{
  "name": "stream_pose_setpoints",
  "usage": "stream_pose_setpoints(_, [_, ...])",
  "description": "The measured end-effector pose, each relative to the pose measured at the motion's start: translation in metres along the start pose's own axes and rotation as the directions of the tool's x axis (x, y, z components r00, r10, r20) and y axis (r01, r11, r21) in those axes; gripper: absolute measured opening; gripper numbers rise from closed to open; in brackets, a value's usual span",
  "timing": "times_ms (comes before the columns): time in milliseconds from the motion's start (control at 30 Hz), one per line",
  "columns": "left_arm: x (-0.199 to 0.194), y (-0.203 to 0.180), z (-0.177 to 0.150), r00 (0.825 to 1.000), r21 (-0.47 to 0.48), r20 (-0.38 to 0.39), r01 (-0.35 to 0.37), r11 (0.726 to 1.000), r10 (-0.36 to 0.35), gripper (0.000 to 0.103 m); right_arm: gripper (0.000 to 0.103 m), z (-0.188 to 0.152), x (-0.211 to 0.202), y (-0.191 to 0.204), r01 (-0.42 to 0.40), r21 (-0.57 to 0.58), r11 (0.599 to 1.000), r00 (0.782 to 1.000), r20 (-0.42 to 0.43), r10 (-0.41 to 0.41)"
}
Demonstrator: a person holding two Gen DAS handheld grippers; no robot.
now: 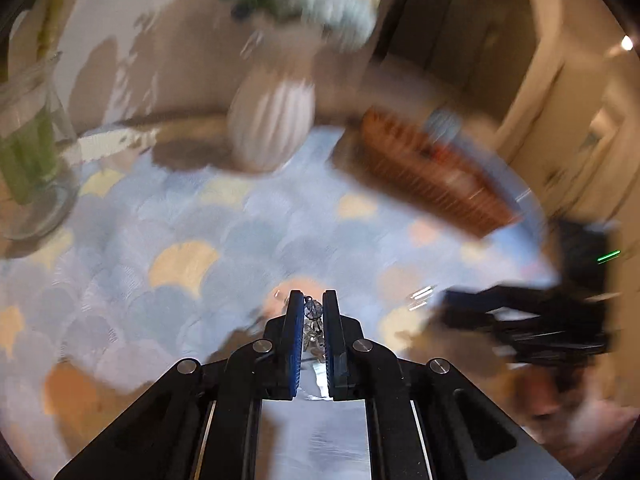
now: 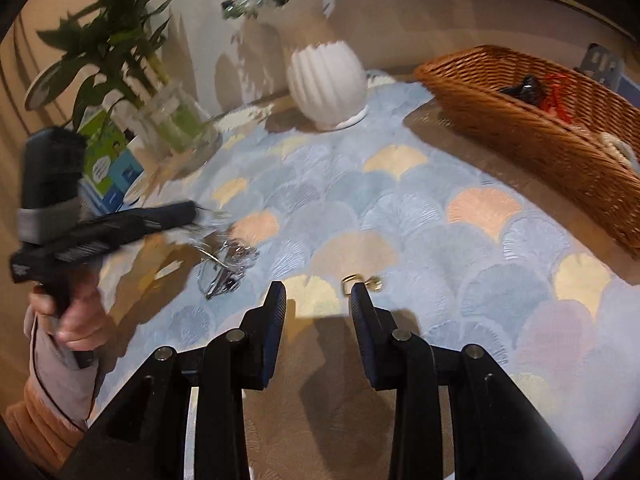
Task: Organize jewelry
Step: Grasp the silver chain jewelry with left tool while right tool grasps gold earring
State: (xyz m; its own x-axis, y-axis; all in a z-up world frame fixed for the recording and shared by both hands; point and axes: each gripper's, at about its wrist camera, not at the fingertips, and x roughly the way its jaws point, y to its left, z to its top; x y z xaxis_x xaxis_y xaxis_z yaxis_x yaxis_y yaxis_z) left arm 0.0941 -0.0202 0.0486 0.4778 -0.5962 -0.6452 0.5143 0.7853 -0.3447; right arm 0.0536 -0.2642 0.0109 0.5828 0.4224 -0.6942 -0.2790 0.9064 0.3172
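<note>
My left gripper (image 1: 313, 300) is shut on a clear crystal bead piece of jewelry (image 1: 312, 312) and holds it above the patterned mat; the view is blurred. In the right wrist view the left gripper (image 2: 196, 212) shows at the left with silvery jewelry (image 2: 228, 258) hanging below it onto the mat. My right gripper (image 2: 318, 290) is open and empty, low over the mat. A small gold ring (image 2: 349, 280) with a gold bead lies just beyond its right fingertip (image 2: 358, 292). The wicker basket (image 2: 520, 120) at the right holds a black item and a red item.
A white ribbed vase (image 2: 326, 80) with flowers stands at the back. A glass vase (image 2: 172, 120) with green stems and a blue-green box (image 2: 108, 160) stand at the left. The scallop-patterned mat (image 2: 400, 208) covers the table. The right gripper shows blurred in the left wrist view (image 1: 520, 320).
</note>
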Motion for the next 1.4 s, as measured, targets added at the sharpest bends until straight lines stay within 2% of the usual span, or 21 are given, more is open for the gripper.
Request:
stream_pose_setpoints(67, [-0.016,0.0,0.003,0.993,-0.018,0.055,0.106,0.994,-0.105,0.009,0.036,0.001,-0.001,-0.006,0.006,0.026,1.0,1.0,0.005,-0.006])
stream_pose_setpoints(133, [-0.027,0.0,0.003,0.981,-0.021,0.091,0.177,0.984,-0.174,0.009,0.036,0.002,-0.001,-0.011,0.004,0.052,0.999,1.0,0.008,-0.004])
stream_pose_setpoints(267, [-0.039,-0.003,0.006,0.968,-0.011,0.141,0.212,0.977,-0.208,0.009,0.036,0.002,-0.006,-0.024,-0.014,0.11,0.994,1.0,0.029,0.011])
stream_pose_setpoints(367, [-0.045,0.003,0.007,0.968,-0.038,0.164,0.196,0.98,-0.187,0.009,0.036,0.001,0.0,-0.012,-0.022,0.069,0.997,1.0,-0.005,0.022])
stream_pose_setpoints(467, [-0.043,0.013,0.007,0.973,-0.079,0.169,0.176,0.981,-0.16,0.009,0.036,-0.003,0.007,0.022,0.038,-0.077,0.996,0.998,-0.048,-0.042])
stream_pose_setpoints(567, [-0.046,0.019,0.007,0.977,-0.102,0.178,0.139,0.985,-0.119,0.009,0.036,-0.006,0.006,0.04,0.087,-0.158,0.984,0.994,-0.048,-0.096])
stream_pose_setpoints(700, [-0.055,0.022,0.007,0.974,-0.119,0.202,0.13,0.984,-0.104,0.009,0.036,-0.017,0.009,0.057,0.009,-0.248,0.969,0.991,-0.128,-0.042])
stream_pose_setpoints(800, [-0.062,0.02,0.007,0.971,-0.118,0.221,0.124,0.985,-0.095,0.009,0.036,-0.033,0.013,0.059,0.047,-0.292,0.955,0.983,-0.156,-0.096])
stream_pose_setpoints(933, [-0.062,0.024,0.007,0.971,-0.141,0.219,0.126,0.982,-0.094,0.009,0.035,-0.03,0.009,0.048,0.131,-0.25,0.959,0.979,-0.118,-0.165])
stream_pose_setpoints(1067, [-0.063,0.026,0.007,0.972,-0.144,0.219,0.123,0.982,-0.089,0.009,0.035,-0.003,0.007,0.022,0.261,-0.15,0.954,0.96,-0.063,-0.273])
stream_pose_setpoints(1133, [-0.064,0.026,0.007,0.971,-0.141,0.222,0.124,0.982,-0.091,0.009,0.035,0.006,0.009,0.007,0.261,-0.106,0.959,0.961,-0.062,-0.268])
stream_pose_setpoints(1300, [-0.063,0.026,0.006,0.971,-0.146,0.216,0.138,0.98,-0.104,0.009,0.034,0.014,0.017,-0.017,0.152,0.024,0.988,0.986,-0.073,-0.15])
stream_pose_setpoints(1400, [-0.06,0.024,0.006,0.973,-0.142,0.208,0.135,0.981,-0.104,0.009,0.031,0.014,0.02,-0.011,0.178,-0.004,0.984,0.983,-0.052,-0.178])
